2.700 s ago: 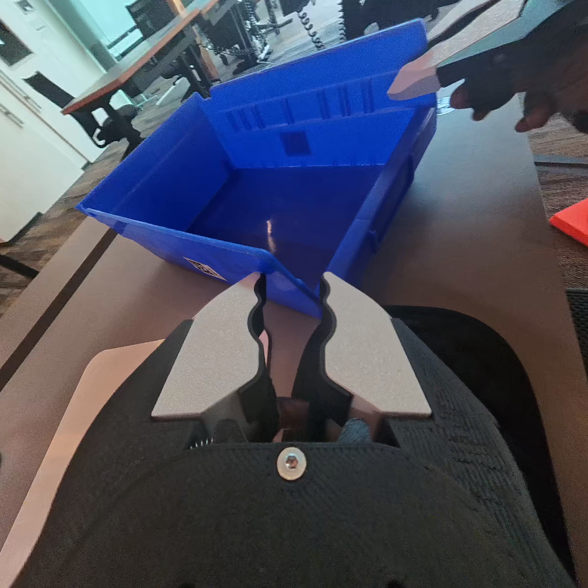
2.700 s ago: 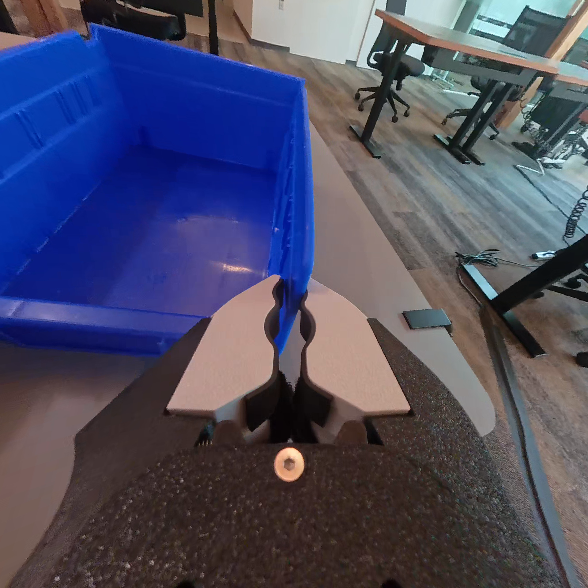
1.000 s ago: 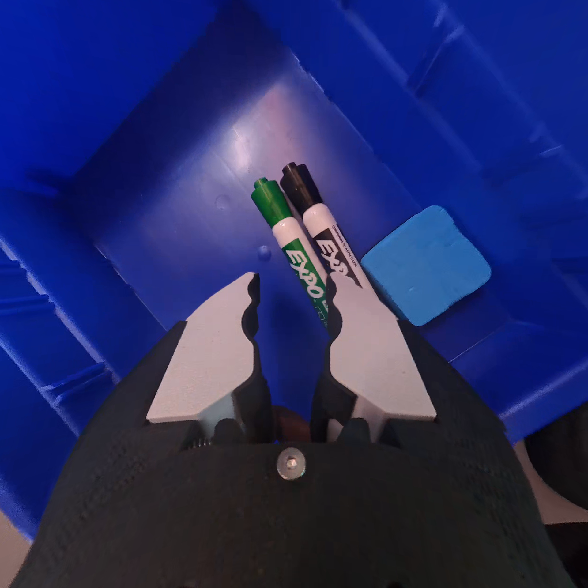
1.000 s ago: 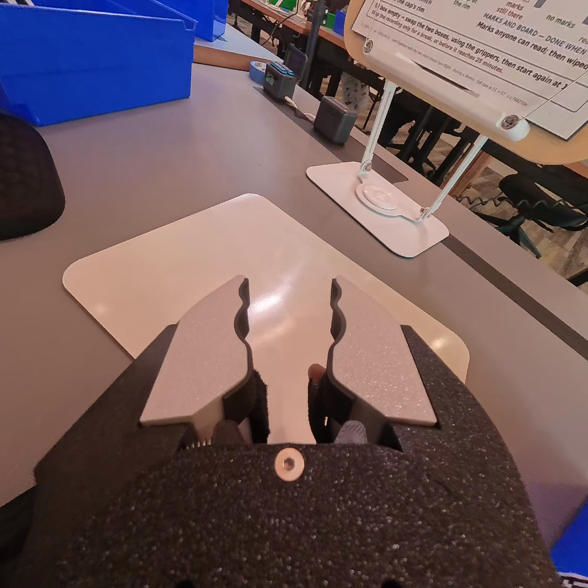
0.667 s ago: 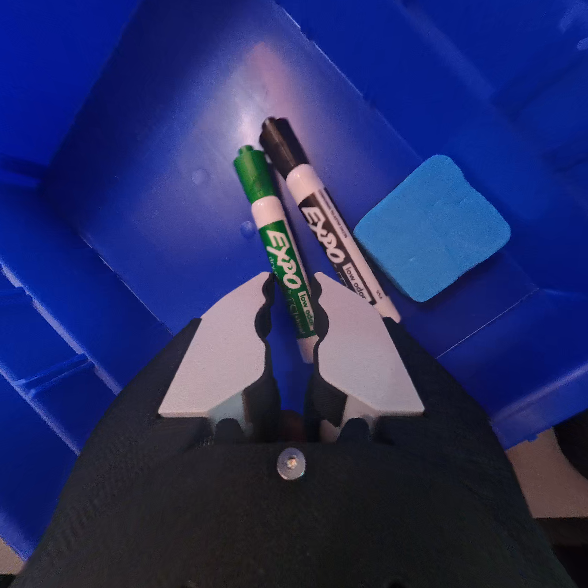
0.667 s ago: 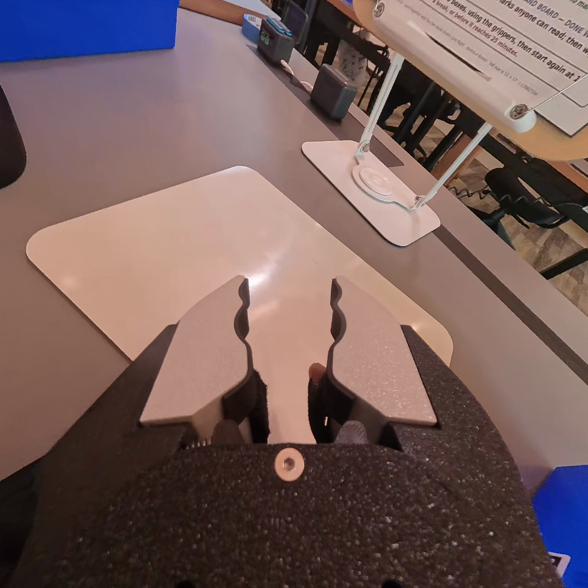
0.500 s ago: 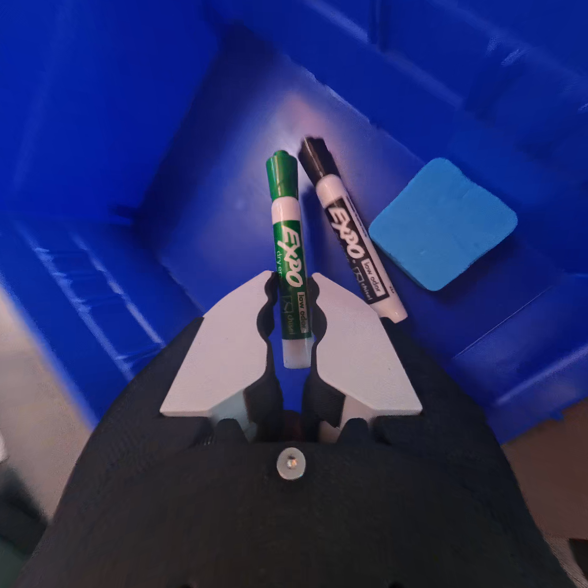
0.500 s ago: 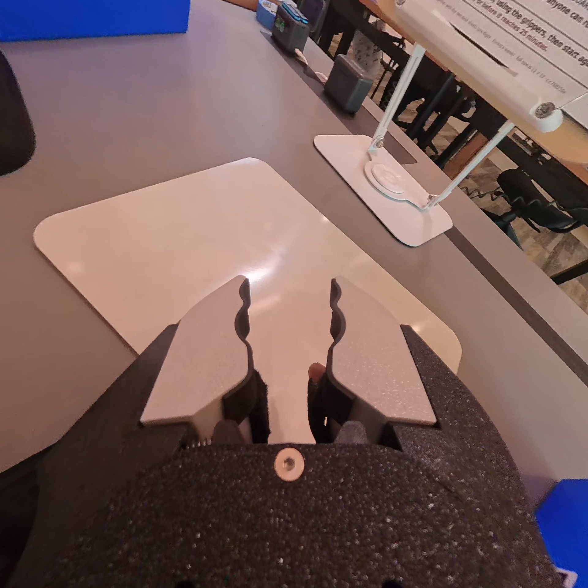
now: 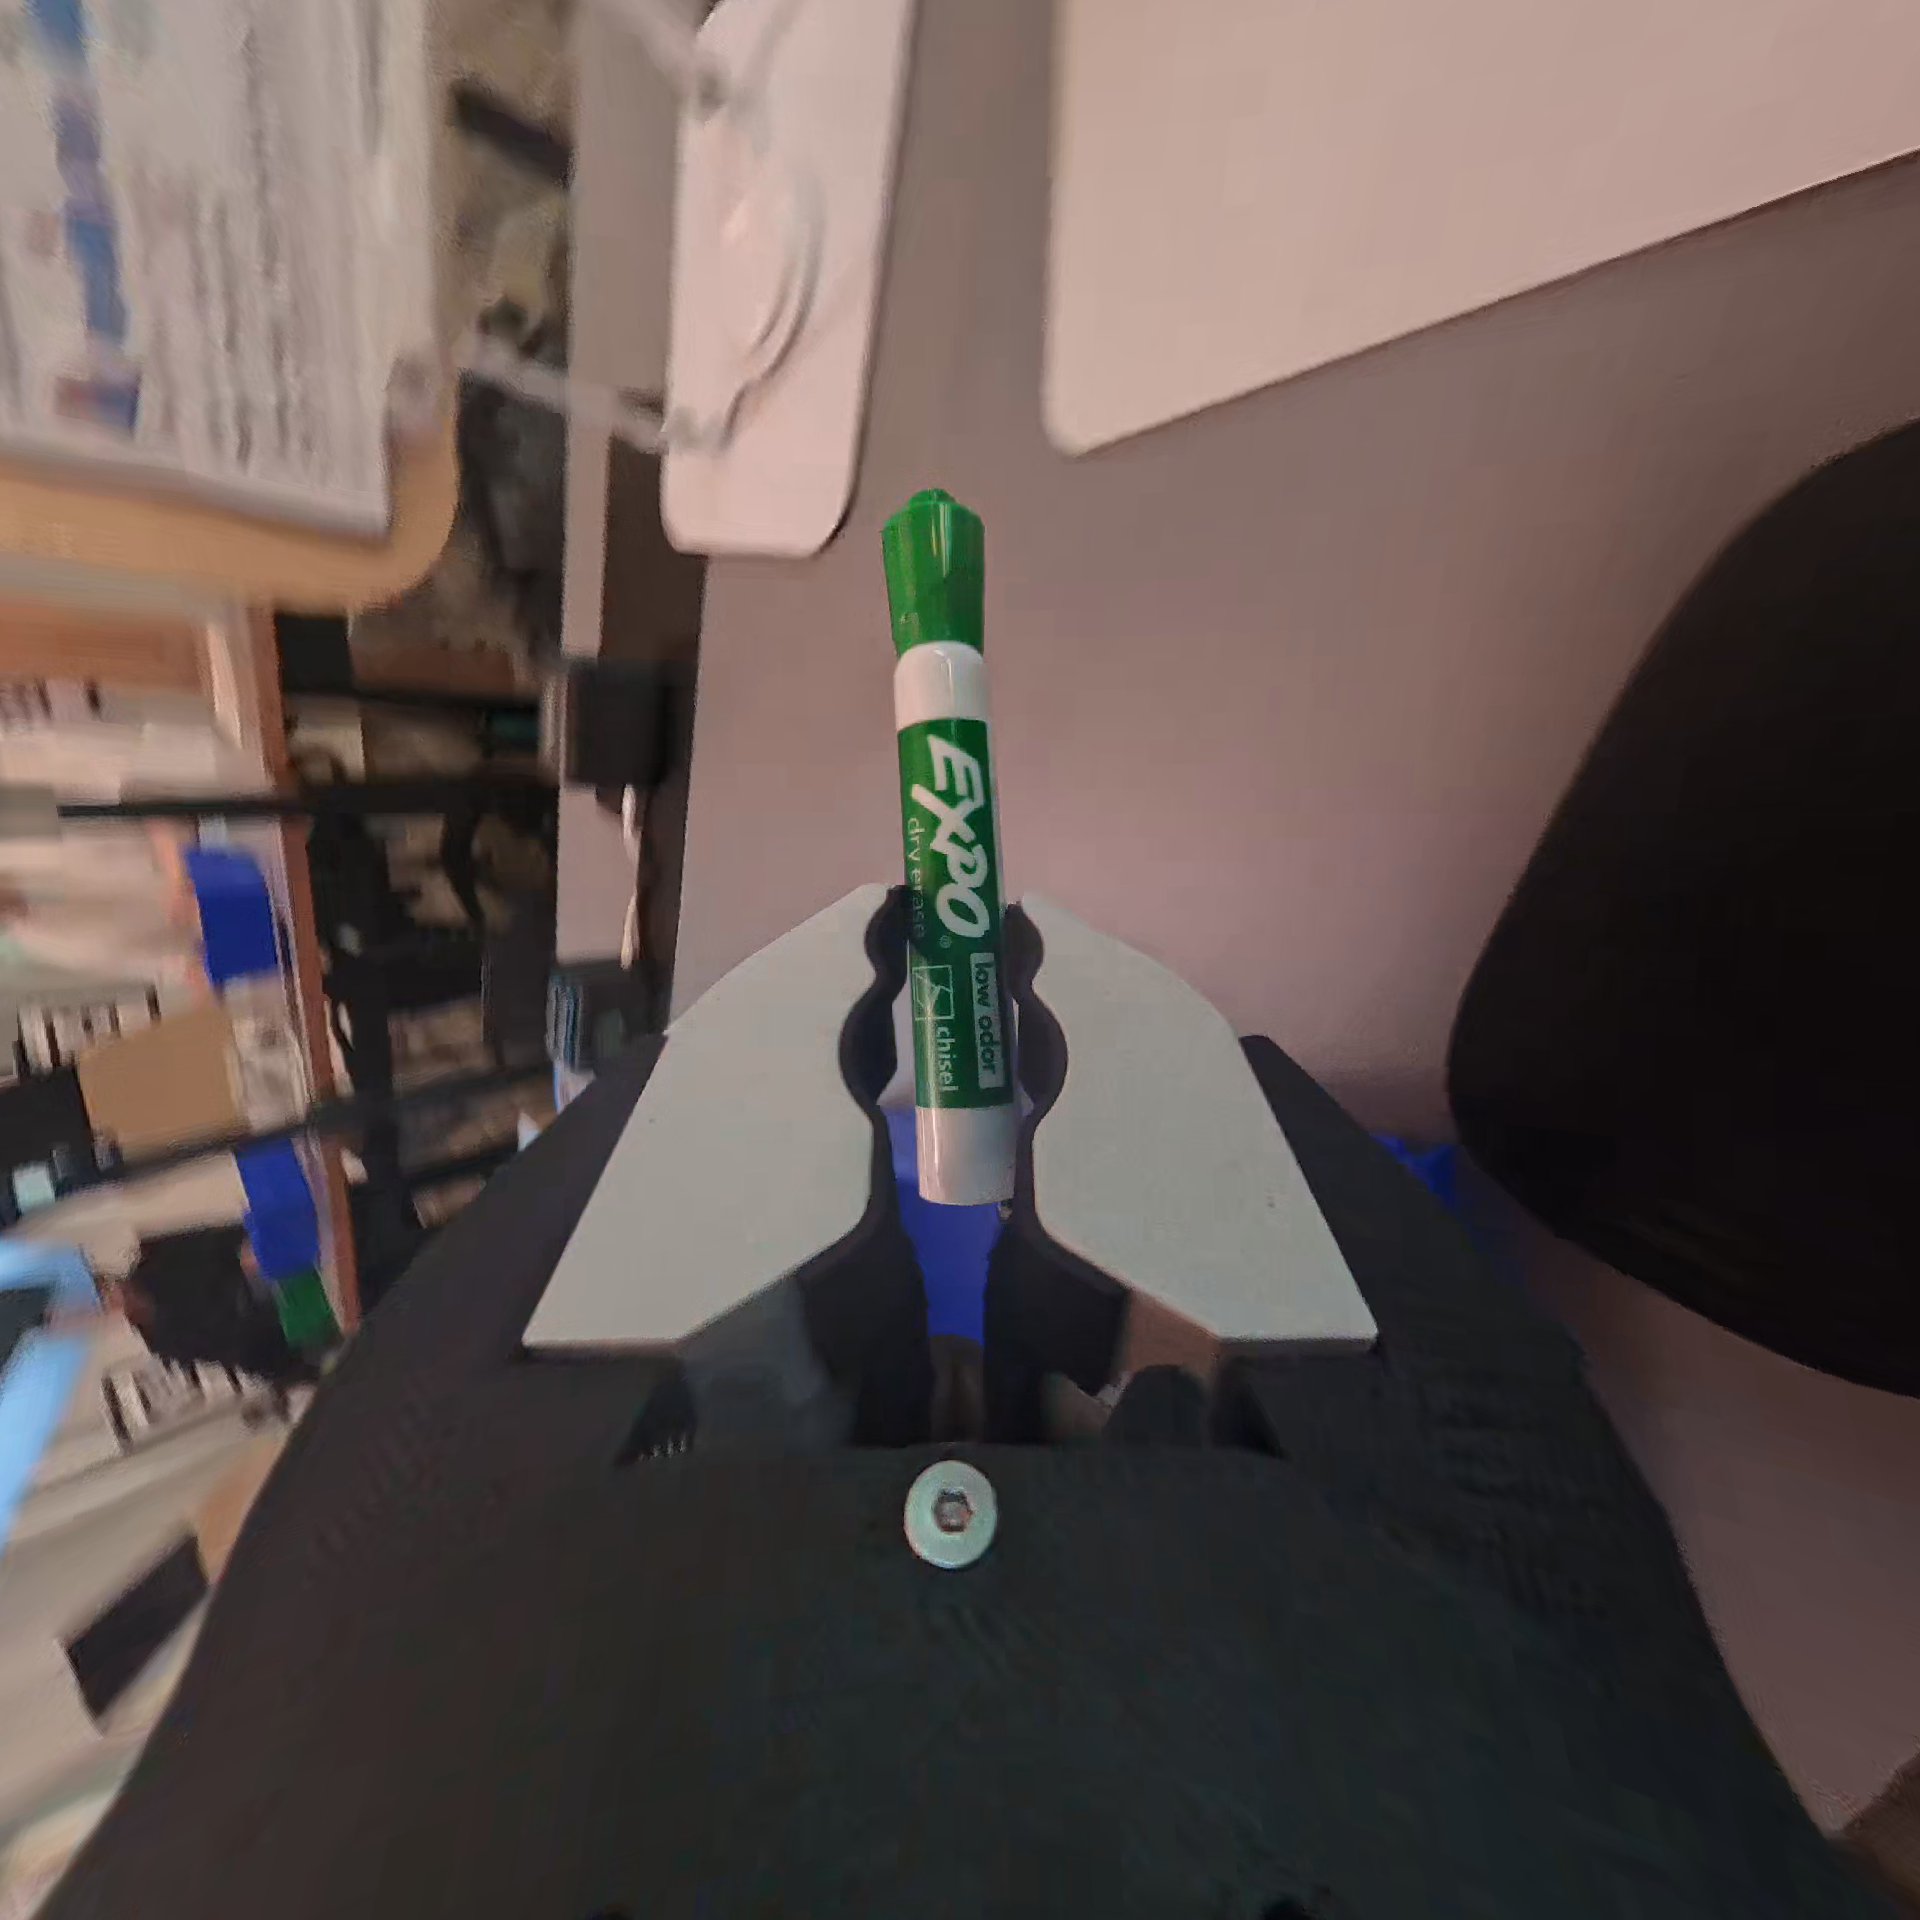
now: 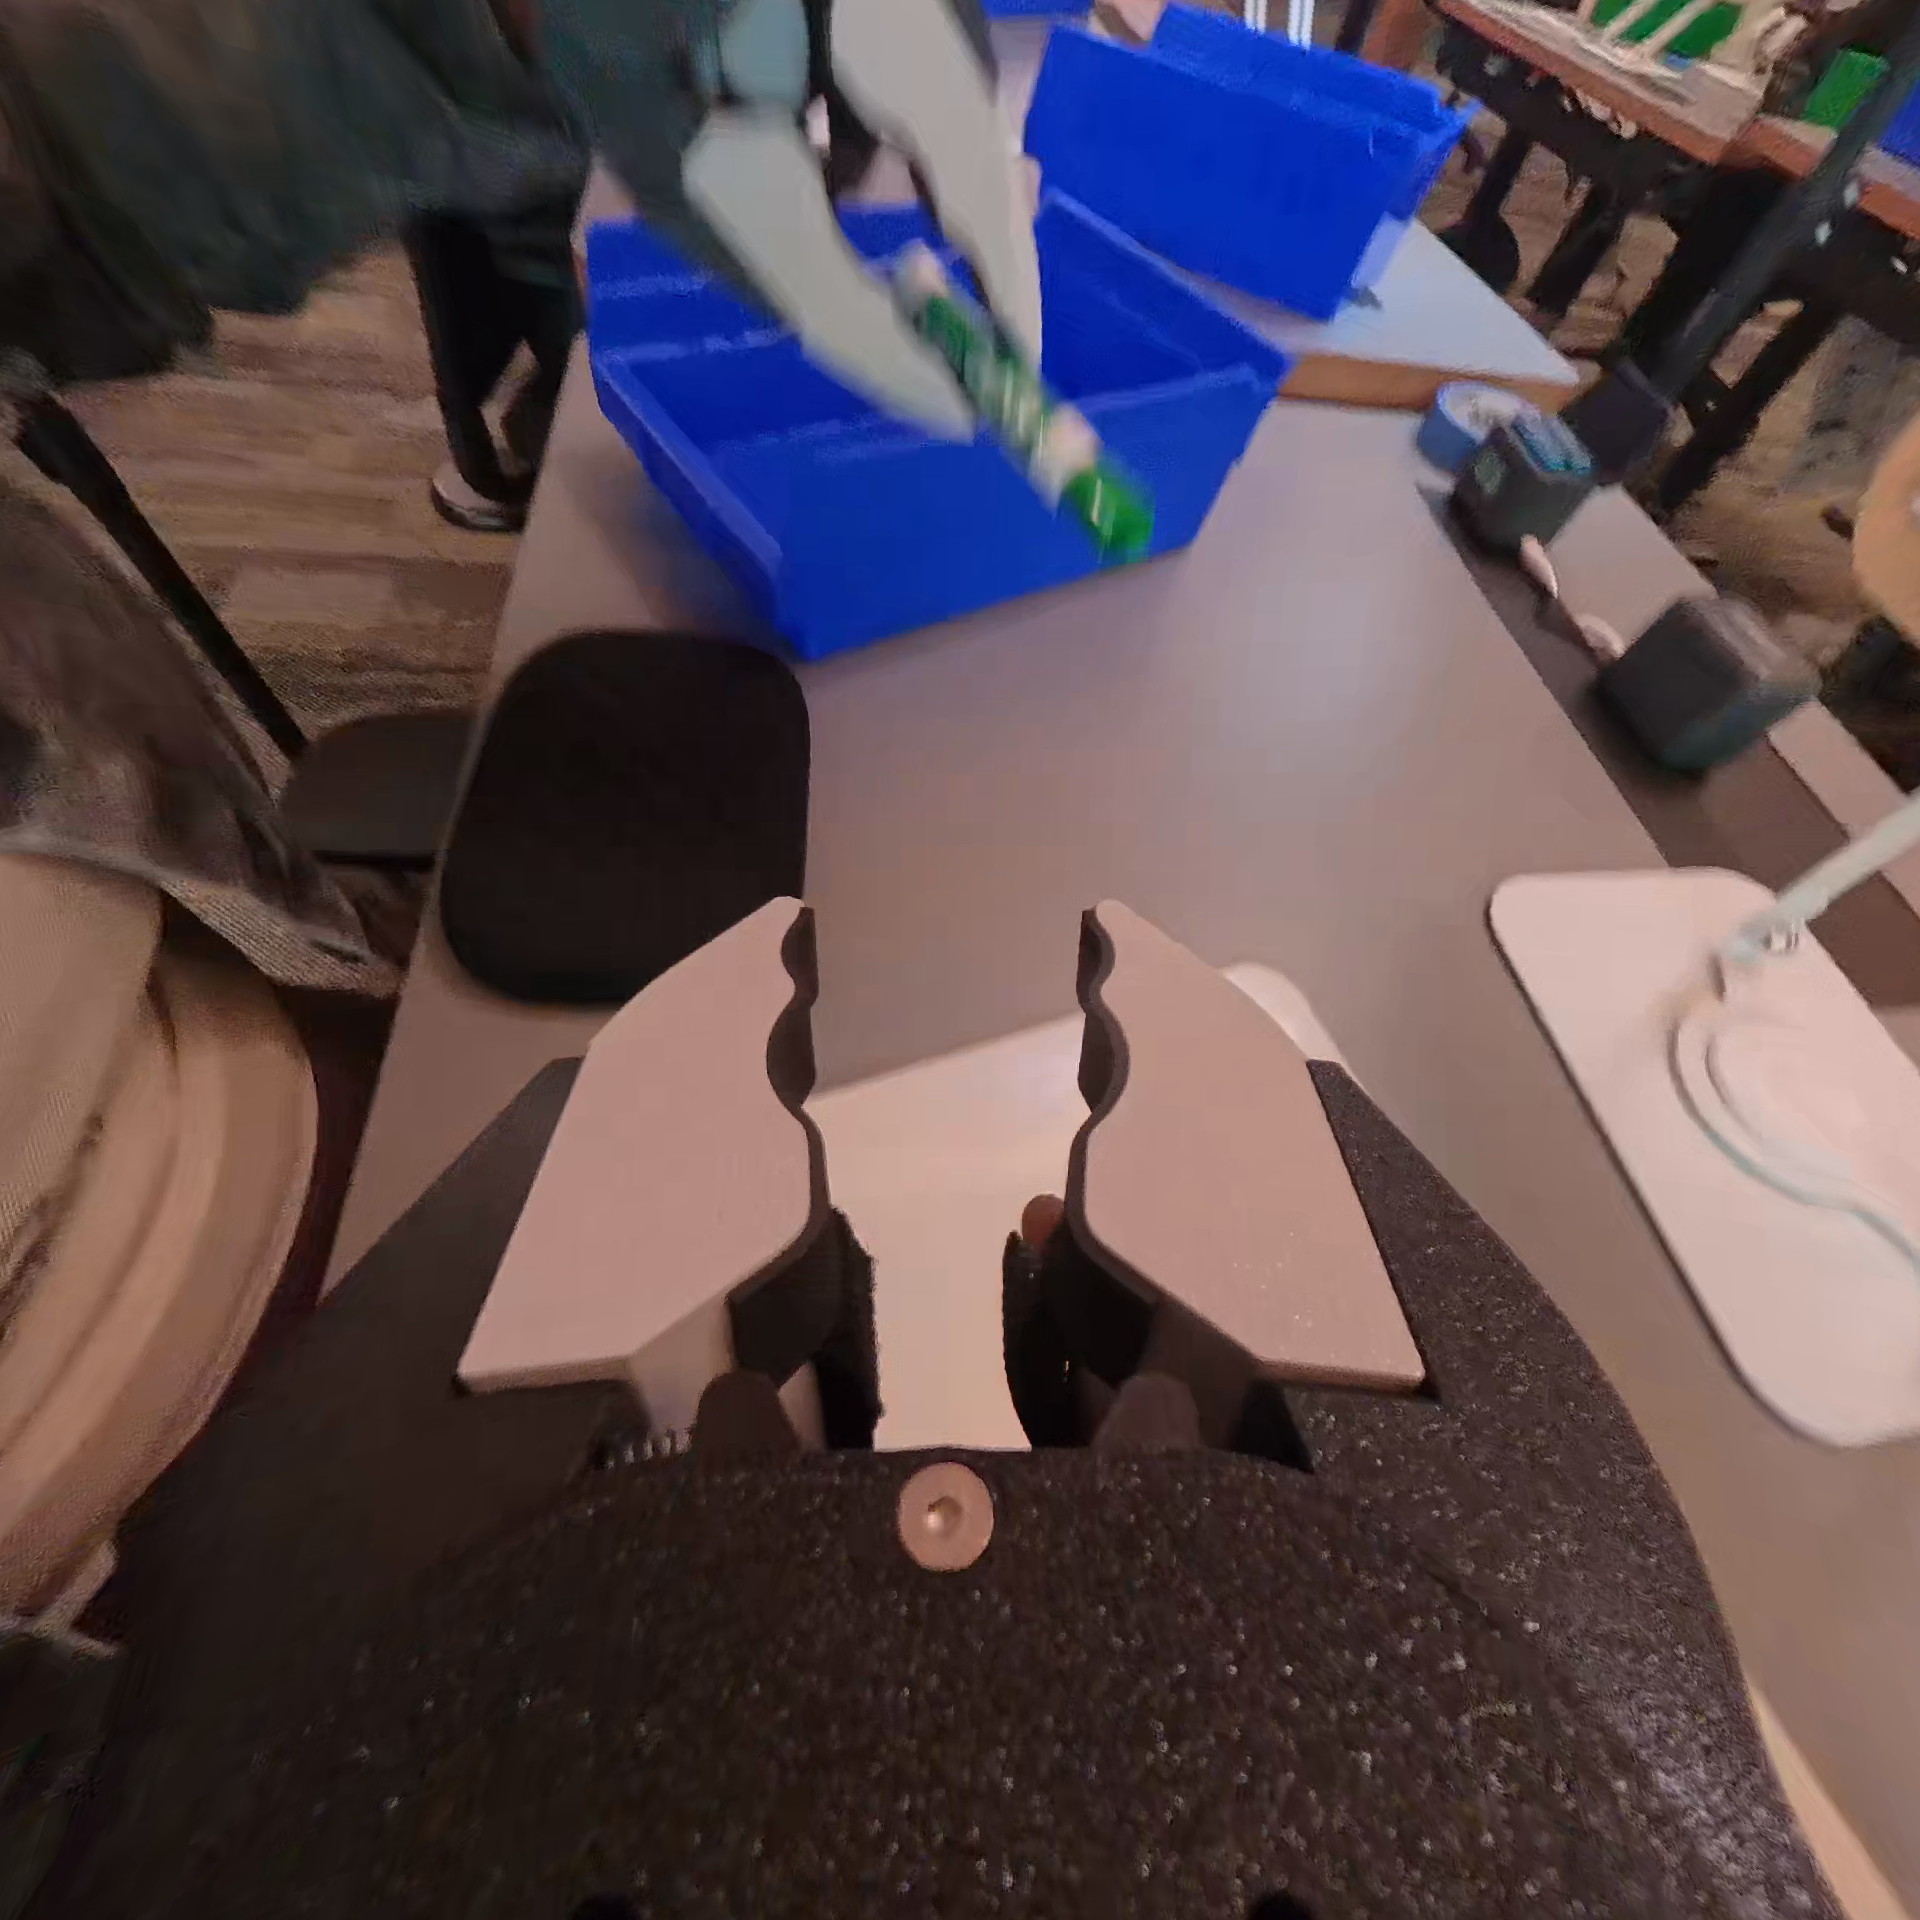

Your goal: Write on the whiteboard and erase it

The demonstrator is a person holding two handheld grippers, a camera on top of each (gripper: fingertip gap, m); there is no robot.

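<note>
My left gripper [image 9: 948, 914] is shut on the capped green marker [image 9: 943, 831], gripping its lower barrel so the green cap points forward. It is lifted in the air. The white whiteboard [image 9: 1455, 187] lies flat on the grey table, ahead and to the upper right in the left wrist view. In the right wrist view the left gripper [image 10: 977, 416] with the green marker [image 10: 1023, 416] hangs blurred above the blue bin [image 10: 935, 499]. My right gripper [image 10: 943, 920] is open and empty, low over the near part of the whiteboard [image 10: 935, 1143].
A black pad [image 10: 629, 810] lies on the table between the bin and the whiteboard. A white stand base [image 10: 1704, 1132] sits to the right, with small dark boxes [image 10: 1704, 691] and blue tape [image 10: 1455, 421] beyond. A second blue bin [image 10: 1226, 177] stands farther back. My right fingertips sit around 20 cm from my left ones.
My left gripper closed on the green marker, lifted it out of the blue bin and swung toward the whiteboard. My right gripper turned left to face the bin, staying open.
</note>
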